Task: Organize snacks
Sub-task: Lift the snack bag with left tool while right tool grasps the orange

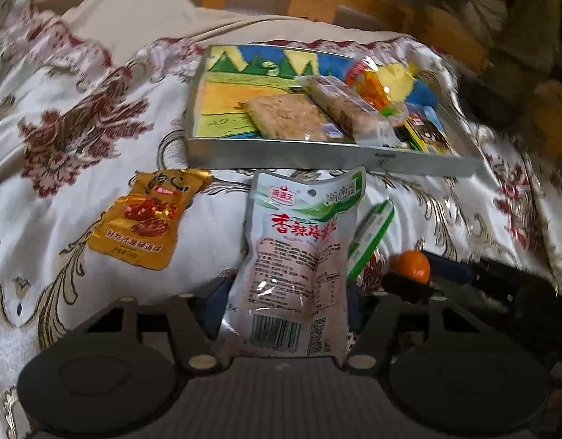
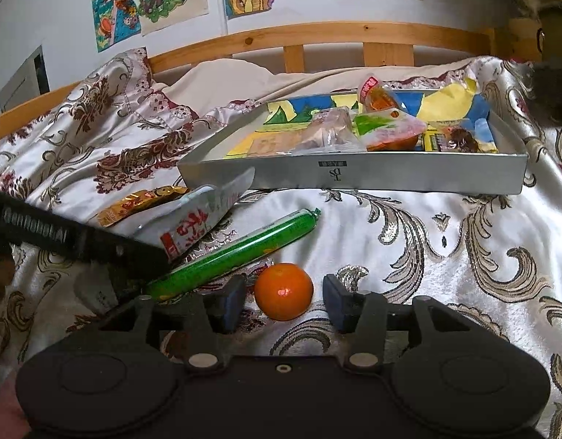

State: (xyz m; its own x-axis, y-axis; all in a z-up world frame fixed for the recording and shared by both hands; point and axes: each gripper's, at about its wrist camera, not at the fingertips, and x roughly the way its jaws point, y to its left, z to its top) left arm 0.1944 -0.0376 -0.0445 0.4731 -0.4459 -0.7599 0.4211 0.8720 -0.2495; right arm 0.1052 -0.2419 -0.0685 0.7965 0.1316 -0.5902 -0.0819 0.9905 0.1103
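A pale snack pouch (image 1: pixel 299 256) with red lettering stands upright between my left gripper's (image 1: pixel 286 289) fingers, which are shut on its lower half. From the right wrist view the same pouch (image 2: pixel 200 219) hangs tilted above the bedspread. A small orange tangerine (image 2: pixel 283 291) lies on the bedspread between my right gripper's (image 2: pixel 284 285) blue pads (image 2: pixel 334 303), with a gap on each side, so that gripper is open. A green sausage stick (image 2: pixel 237 252) lies just left of it. A gold packet (image 1: pixel 141 219) lies on the cloth further left.
A silver tin tray (image 2: pixel 354 177) lined with a colourful drawing sits behind, holding several wrapped snacks. Floral bedspread (image 2: pixel 427 241) covers the bed. A wooden bed rail (image 2: pixel 317 36) and a wall with drawings stand at the back.
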